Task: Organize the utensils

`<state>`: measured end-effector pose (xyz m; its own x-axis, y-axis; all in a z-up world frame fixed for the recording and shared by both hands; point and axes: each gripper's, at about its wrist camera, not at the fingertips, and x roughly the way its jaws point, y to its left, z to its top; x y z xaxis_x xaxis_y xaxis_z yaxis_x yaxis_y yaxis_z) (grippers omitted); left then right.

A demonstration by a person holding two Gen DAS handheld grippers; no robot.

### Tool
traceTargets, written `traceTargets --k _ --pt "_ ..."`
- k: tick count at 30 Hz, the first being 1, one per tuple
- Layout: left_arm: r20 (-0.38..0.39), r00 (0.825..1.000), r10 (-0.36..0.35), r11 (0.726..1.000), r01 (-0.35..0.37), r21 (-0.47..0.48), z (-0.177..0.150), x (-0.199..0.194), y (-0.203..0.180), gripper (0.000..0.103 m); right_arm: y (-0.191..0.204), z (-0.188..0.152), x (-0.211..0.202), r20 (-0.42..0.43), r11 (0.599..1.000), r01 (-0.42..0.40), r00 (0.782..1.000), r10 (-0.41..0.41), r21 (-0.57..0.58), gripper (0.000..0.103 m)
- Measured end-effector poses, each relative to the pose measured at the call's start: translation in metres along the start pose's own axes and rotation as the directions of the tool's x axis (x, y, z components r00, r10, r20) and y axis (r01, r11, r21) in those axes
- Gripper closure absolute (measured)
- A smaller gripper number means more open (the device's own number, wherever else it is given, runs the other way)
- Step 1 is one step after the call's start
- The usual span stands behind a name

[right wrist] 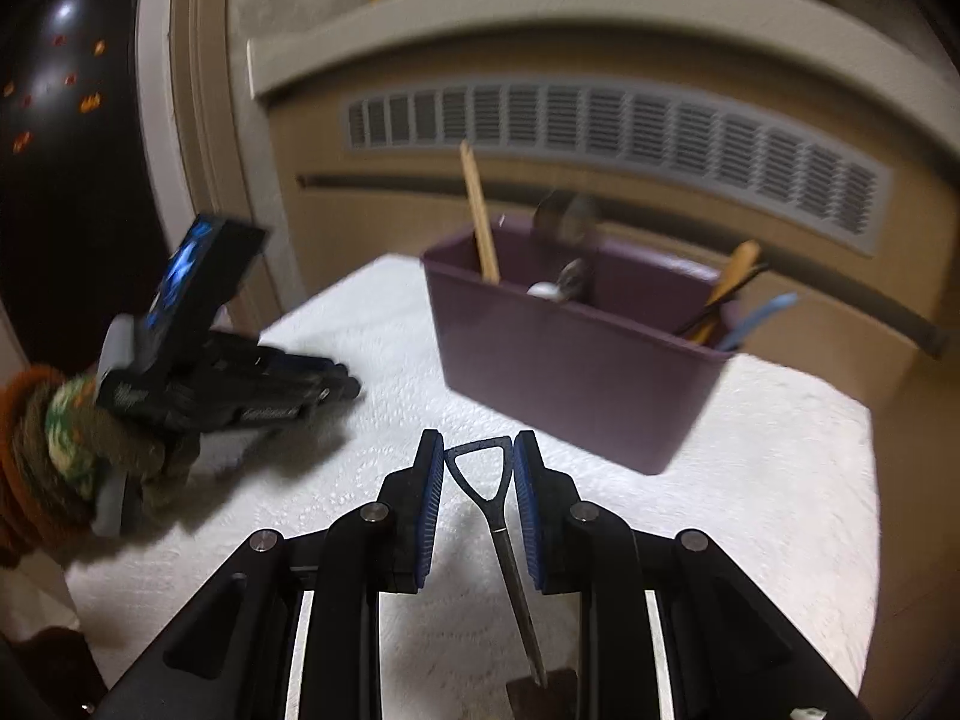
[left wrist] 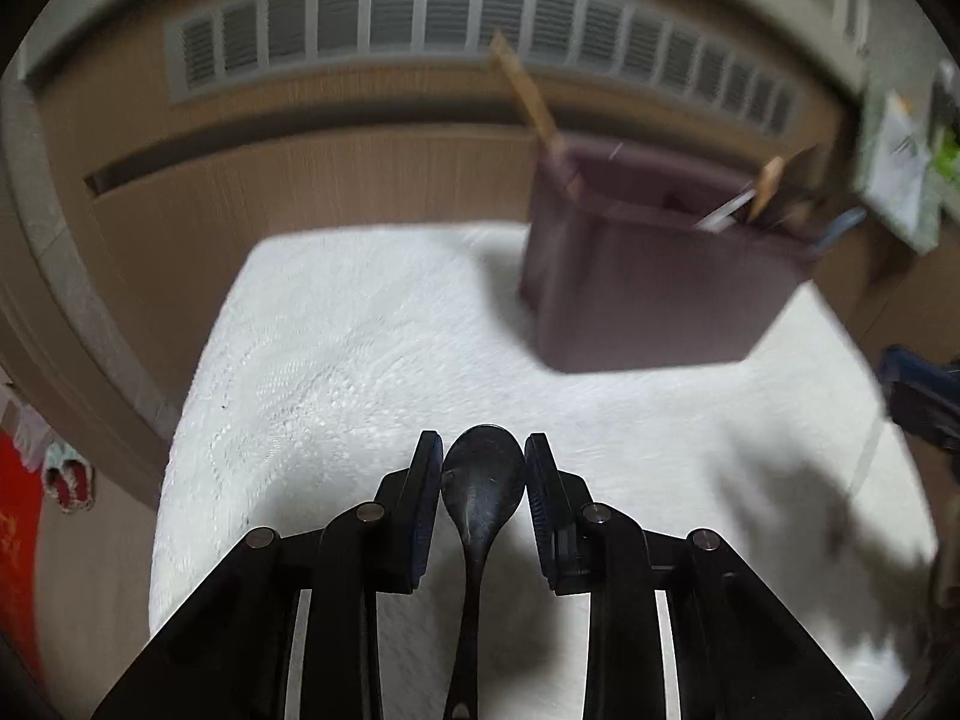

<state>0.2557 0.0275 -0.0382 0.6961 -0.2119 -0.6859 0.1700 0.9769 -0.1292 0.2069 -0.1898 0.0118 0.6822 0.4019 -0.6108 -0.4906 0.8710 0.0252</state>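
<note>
My left gripper (left wrist: 483, 441) is shut on a black spoon (left wrist: 483, 486). Both pads press the sides of its bowl, and its handle runs back toward the camera. It hangs above the white cloth (left wrist: 336, 348). My right gripper (right wrist: 478, 438) is shut on a slim utensil (right wrist: 497, 516) with a black triangular loop end and a metal shaft. The loop sits between the pads. A purple bin (right wrist: 570, 372) stands ahead of both grippers, also seen as the purple bin (left wrist: 648, 294) to the right in the left wrist view. The left gripper (right wrist: 342, 387) shows at the left of the right wrist view.
The bin holds a wooden stick (right wrist: 480, 216), a metal spoon (right wrist: 567, 216), a blue handle (right wrist: 762, 312) and other utensils. Behind the table is a tan panel with a vent grille (right wrist: 600, 126). A sleeved hand (right wrist: 66, 444) holds the left gripper.
</note>
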Motion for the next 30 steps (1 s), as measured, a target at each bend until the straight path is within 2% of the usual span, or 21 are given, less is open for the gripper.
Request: traceTargets --k 3,5,9,19,21,24,26,28,30 --pt "0.097 0.994 -0.049 0.998 0.051 -0.026 -0.002 -0.039 -0.007 0.074 -0.007 0.004 -0.026 0.047 1.0 0.005 0.999 -0.006 0.02 0.082" --pt "0.133 0.988 -0.073 0.997 0.078 -0.029 -0.001 -0.058 -0.013 0.074 -0.01 0.005 -0.039 0.07 0.999 0.017 0.997 -0.019 0.03 0.082" --pt "0.172 0.981 -0.086 0.996 0.09 -0.013 0.001 -0.08 -0.021 0.074 -0.011 0.007 -0.048 0.109 0.998 0.036 0.993 -0.04 0.042 0.082" --pt "0.241 0.961 -0.133 0.991 0.135 0.007 0.022 -0.098 -0.034 0.074 -0.018 0.028 -0.058 0.159 0.994 0.063 0.984 -0.077 0.089 0.082" --pt "0.274 0.949 -0.155 0.988 0.157 0.016 0.038 -0.107 -0.039 0.074 -0.021 0.038 -0.061 0.177 0.993 0.064 0.981 -0.081 0.1 0.082" --pt "0.356 0.909 -0.216 0.975 0.219 0.033 0.078 -0.133 -0.045 0.074 -0.024 0.064 -0.074 0.237 0.991 0.08 0.966 -0.104 0.107 0.082" --pt "0.411 0.873 -0.263 0.964 0.259 0.067 0.112 -0.151 -0.051 0.074 -0.029 0.095 -0.095 0.32 0.99 0.083 0.94 -0.116 0.115 0.082" --pt "0.436 0.852 -0.292 0.955 0.284 0.085 0.139 -0.157 -0.055 0.074 -0.033 0.119 -0.111 0.381 0.989 0.084 0.916 -0.123 0.119 0.082" --pt "0.442 0.846 -0.3 0.953 0.29 0.092 0.163 -0.15 -0.059 0.074 -0.037 0.146 -0.119 0.431 0.987 0.105 0.89 -0.148 0.123 0.082"
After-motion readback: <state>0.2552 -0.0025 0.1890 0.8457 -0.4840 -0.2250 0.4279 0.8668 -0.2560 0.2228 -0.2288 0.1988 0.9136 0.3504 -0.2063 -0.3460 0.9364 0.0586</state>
